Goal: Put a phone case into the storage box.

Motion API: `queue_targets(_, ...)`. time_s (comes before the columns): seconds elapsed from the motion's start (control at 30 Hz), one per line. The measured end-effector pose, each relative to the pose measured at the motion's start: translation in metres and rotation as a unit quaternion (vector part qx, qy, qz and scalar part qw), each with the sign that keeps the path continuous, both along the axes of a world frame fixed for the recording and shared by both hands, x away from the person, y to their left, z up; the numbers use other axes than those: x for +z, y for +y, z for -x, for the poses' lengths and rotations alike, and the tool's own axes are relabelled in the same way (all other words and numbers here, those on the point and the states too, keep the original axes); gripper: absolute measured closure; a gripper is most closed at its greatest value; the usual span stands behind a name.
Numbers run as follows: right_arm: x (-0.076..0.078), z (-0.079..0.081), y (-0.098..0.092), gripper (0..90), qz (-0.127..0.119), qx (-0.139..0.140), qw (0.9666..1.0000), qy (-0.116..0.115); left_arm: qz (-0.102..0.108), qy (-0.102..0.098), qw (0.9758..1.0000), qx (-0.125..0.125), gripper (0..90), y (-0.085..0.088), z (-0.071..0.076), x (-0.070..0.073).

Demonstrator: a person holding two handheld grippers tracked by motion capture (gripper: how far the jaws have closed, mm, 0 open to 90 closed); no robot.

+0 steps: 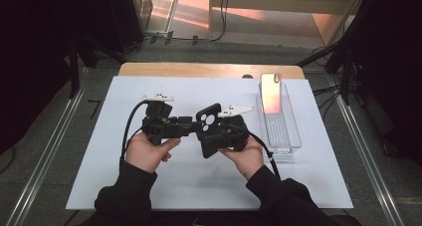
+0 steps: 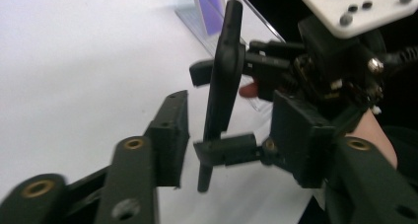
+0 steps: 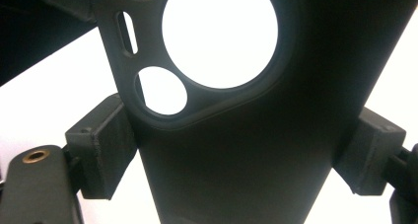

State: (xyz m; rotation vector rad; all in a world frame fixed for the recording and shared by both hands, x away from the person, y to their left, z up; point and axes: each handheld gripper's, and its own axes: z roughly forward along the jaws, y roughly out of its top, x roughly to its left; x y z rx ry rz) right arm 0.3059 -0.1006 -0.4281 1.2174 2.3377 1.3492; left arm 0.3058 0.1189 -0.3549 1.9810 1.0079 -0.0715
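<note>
Right gripper view showed you clamping the black phone case [image 3: 236, 150] by its edges, so your left gripper [image 2: 197, 135] stood released beside it.

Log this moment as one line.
right gripper: shut on black phone case | left gripper: open beside case | phone: upright in clear tray

The left gripper [image 2: 231, 150] has its two black jaws standing apart, with the lower end of a black phone case [image 2: 222, 81] between them, clear of the near pad. The case stands edge-on and nearly upright. Beyond it, the right gripper [image 2: 224, 108] clamps the case across its width, one jaw above and one below. Behind the case, a clear tray [image 2: 197, 24] sits on the white bench [image 2: 74, 71] with a phone [image 2: 209, 9] upright inside it.
</note>
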Motion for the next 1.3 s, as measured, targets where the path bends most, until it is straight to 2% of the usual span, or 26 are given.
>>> queue_targets(0.13,-0.001,-0.004,-0.006,13.2,0.001,-0.006,1.0,0.001,-0.016,-0.003,0.9998,-0.013,43.3,-0.001,-0.001,-0.004)
queue_targets(0.2,-0.001,-0.006,-0.01,13.2,0.003,-0.011,0.9999,0.003,-0.015,-0.002,0.9997,-0.021,42.6,-0.001,-0.002,-0.007)
queue_targets(0.27,-0.001,-0.008,-0.012,13.2,0.005,-0.016,0.9999,0.004,-0.022,-0.008,0.9992,-0.034,36.2,-0.002,-0.003,-0.01)
queue_targets(0.37,-0.002,-0.01,-0.016,13.2,0.005,-0.02,0.9998,0.005,-0.035,-0.013,0.9983,-0.044,34.8,-0.003,-0.004,-0.016)
queue_targets(0.4,-0.001,-0.01,-0.017,13.2,0.005,-0.02,0.9998,0.005,-0.035,-0.016,0.998,-0.05,32.9,-0.003,-0.004,-0.018)
queue_targets(0.5,-0.001,-0.012,-0.02,13.2,0.005,-0.023,0.9997,0.006,-0.019,-0.015,0.9979,-0.06,32.8,-0.002,-0.006,-0.029)
queue_targets(0.6,-0.001,-0.013,-0.022,13.1,0.005,-0.025,0.9996,0.008,-0.022,-0.009,0.9976,-0.066,32.8,-0.001,-0.007,-0.039)
queue_targets(0.7,-0.001,-0.013,-0.023,13.1,0.007,-0.025,0.9996,0.008,-0.028,-0.013,0.9972,-0.069,32.7,0.001,-0.008,-0.048)
queue_targets(0.83,0.0,-0.014,-0.024,13.2,0.011,-0.025,0.9996,0.007,-0.027,-0.013,0.9972,-0.069,32.1,0.007,-0.007,-0.057)
queue_targets(0.9,0.0,-0.014,-0.025,13.2,0.012,-0.023,0.9996,0.006,-0.029,-0.011,0.997,-0.071,28.7,0.012,-0.006,-0.063)
queue_targets(1.1,0.003,-0.014,-0.03,13.2,0.01,-0.017,0.9998,0.003,-0.023,-0.007,0.997,-0.073,28.7,0.024,-0.002,-0.075)
queue_targets(1.23,0.007,-0.015,-0.034,13.1,0.005,-0.006,1.0,0.004,-0.035,-0.015,0.9956,-0.085,28.7,0.03,0.003,-0.079)
queue_targets(1.3,0.009,-0.015,-0.036,13.1,0.003,-0.004,1.0,0.003,-0.044,-0.026,0.9944,-0.093,28.7,0.031,0.006,-0.081)
